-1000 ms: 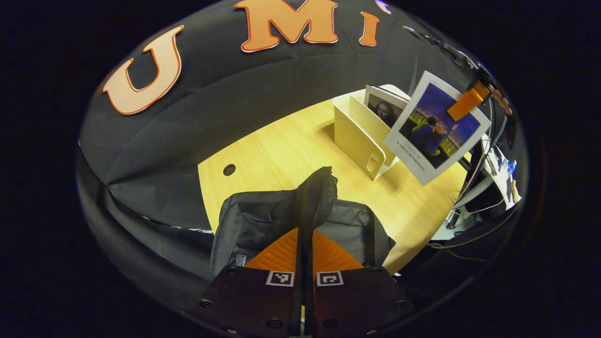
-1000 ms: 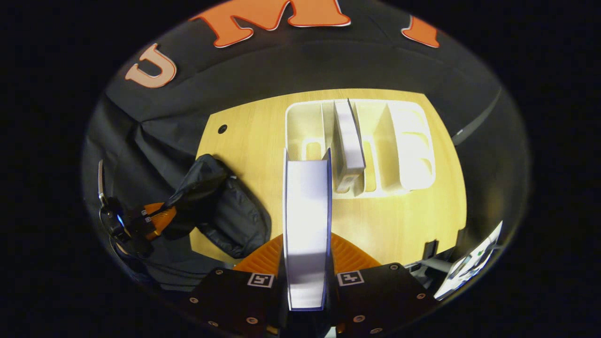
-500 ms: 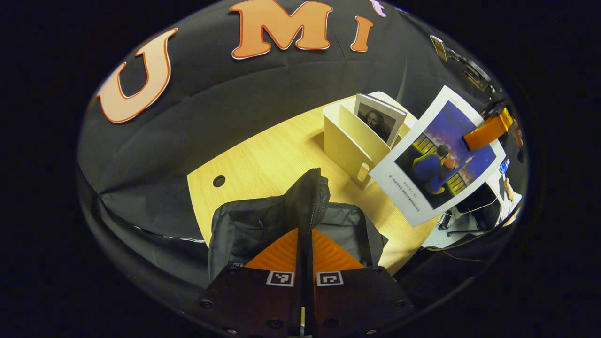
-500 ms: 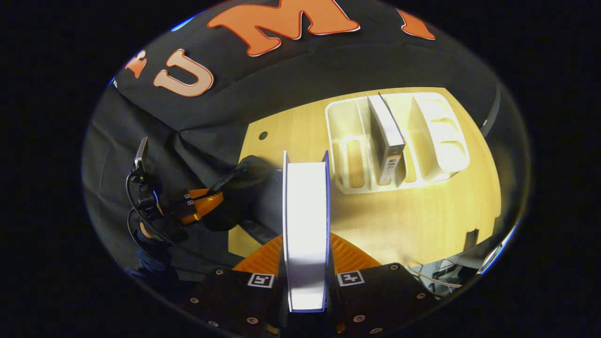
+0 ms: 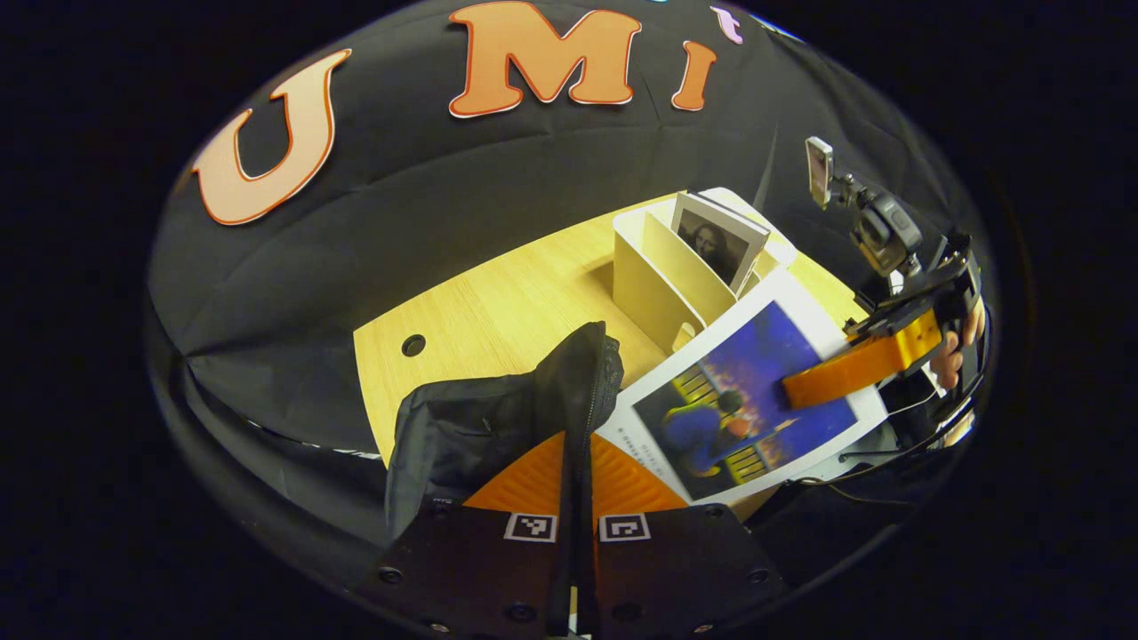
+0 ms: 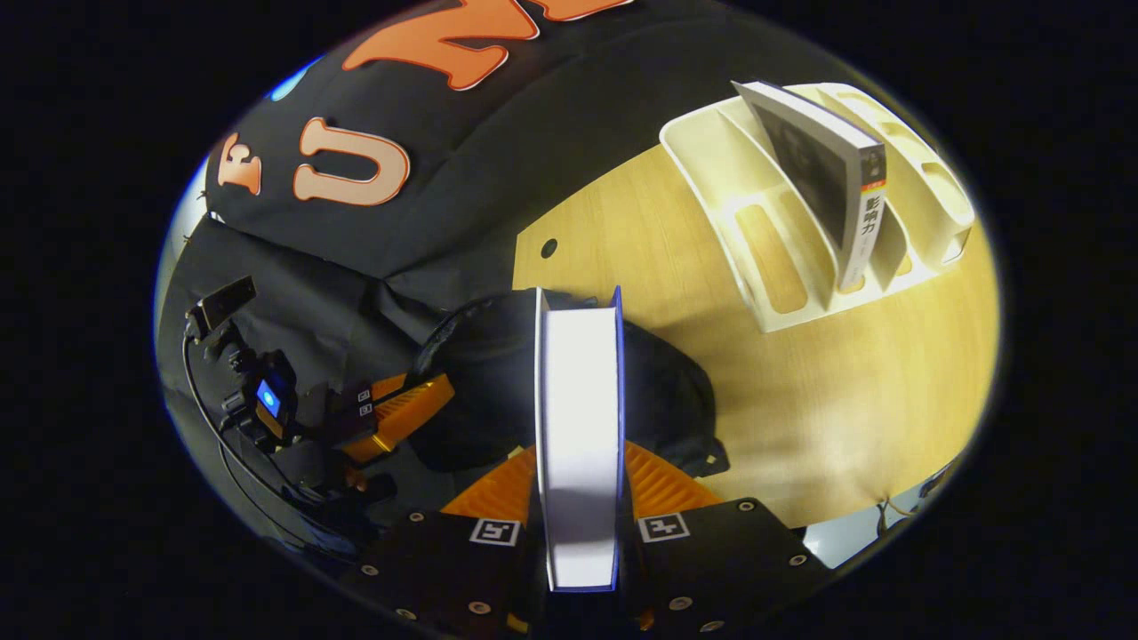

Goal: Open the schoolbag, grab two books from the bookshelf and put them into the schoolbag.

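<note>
Left gripper view: my left gripper (image 5: 576, 480) has its two fingers pressed together on a raised fold of the black schoolbag (image 5: 498, 418), pinching the zipper edge and holding it up. The schoolbag sits at the near edge of the wooden table (image 5: 498, 307). Toward the far right corner of the table stands the white bookshelf (image 5: 653, 284), and a book with a portrait cover (image 5: 716, 240) stands upright in one of its slots. My right gripper (image 5: 800, 388) enters from the right, one finger lying across the cover of the blue-covered book (image 5: 738, 400). That book is tilted, with its lower corner just beside the raised schoolbag edge, between the schoolbag and the bookshelf. A hand (image 5: 956, 342) holds the right gripper's body.

Right gripper view: the right gripper (image 6: 580, 524) is clamped on the blue-covered book (image 6: 578, 427), both fingers pressing its covers, page edges facing the camera. The book's far end overlaps the schoolbag (image 6: 658, 391), which lies at the left edge of the table (image 6: 853, 391). The left gripper (image 6: 396, 413) grips the schoolbag from the left. The bookshelf (image 6: 782, 267) stands at the far right corner, well apart from the schoolbag, with the portrait book (image 6: 831, 178) leaning in a middle slot.
</note>
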`<state>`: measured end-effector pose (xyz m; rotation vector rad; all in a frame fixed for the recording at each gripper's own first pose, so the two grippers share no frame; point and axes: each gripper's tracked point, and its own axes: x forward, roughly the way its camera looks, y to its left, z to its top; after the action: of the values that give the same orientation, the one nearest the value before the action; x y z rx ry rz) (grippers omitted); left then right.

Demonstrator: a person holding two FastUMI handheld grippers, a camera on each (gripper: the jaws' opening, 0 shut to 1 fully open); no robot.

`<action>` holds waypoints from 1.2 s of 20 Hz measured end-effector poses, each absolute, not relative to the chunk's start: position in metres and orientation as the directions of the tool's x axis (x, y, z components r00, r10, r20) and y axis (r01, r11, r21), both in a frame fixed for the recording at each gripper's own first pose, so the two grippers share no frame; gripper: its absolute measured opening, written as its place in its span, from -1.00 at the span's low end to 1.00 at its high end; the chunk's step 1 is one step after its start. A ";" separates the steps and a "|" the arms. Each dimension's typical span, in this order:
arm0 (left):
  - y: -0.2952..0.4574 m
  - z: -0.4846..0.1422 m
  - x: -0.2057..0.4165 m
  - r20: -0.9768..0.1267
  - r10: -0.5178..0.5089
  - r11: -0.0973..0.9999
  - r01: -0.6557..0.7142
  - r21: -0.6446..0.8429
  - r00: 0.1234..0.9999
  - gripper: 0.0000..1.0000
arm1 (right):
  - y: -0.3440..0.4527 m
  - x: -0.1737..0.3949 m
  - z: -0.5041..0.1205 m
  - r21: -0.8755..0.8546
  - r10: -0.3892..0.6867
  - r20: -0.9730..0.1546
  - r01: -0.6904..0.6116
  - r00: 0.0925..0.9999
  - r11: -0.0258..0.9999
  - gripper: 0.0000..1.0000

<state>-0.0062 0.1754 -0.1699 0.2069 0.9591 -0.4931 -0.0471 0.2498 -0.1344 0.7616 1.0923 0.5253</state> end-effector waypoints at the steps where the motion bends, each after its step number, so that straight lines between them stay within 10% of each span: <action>1: 0.175 -0.168 -0.008 -0.818 -0.312 0.873 0.485 -0.047 0.482 -0.93 | 0.259 -0.041 -0.139 0.781 0.723 -0.571 -0.012 0.389 0.624 -0.32; 15: 0.152 -0.160 -0.014 -0.784 -0.354 0.885 0.454 -0.104 0.510 -0.95 | 0.359 0.005 -0.215 0.865 0.733 -0.473 0.097 0.488 0.493 -0.34; 16: 0.151 -0.162 -0.015 -0.786 -0.352 0.885 0.453 -0.103 0.508 -0.95 | 0.367 0.002 -0.222 0.856 0.738 -0.495 0.110 0.458 0.506 -0.55; 21: 0.151 -0.163 -0.014 -0.787 -0.344 0.896 0.429 -0.113 0.512 -0.96 | 0.365 -0.007 -0.210 0.848 0.756 -0.511 0.101 0.409 0.519 0.06; 24: 0.151 -0.164 -0.013 -0.785 -0.338 0.903 0.414 -0.115 0.519 -0.95 | 0.338 -0.024 -0.220 0.788 0.723 -0.596 0.080 0.349 0.610 0.78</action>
<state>-0.0130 0.1506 -0.1640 0.0899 0.9209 -0.4517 -0.0243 0.3378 -0.2200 0.8420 1.1592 0.4878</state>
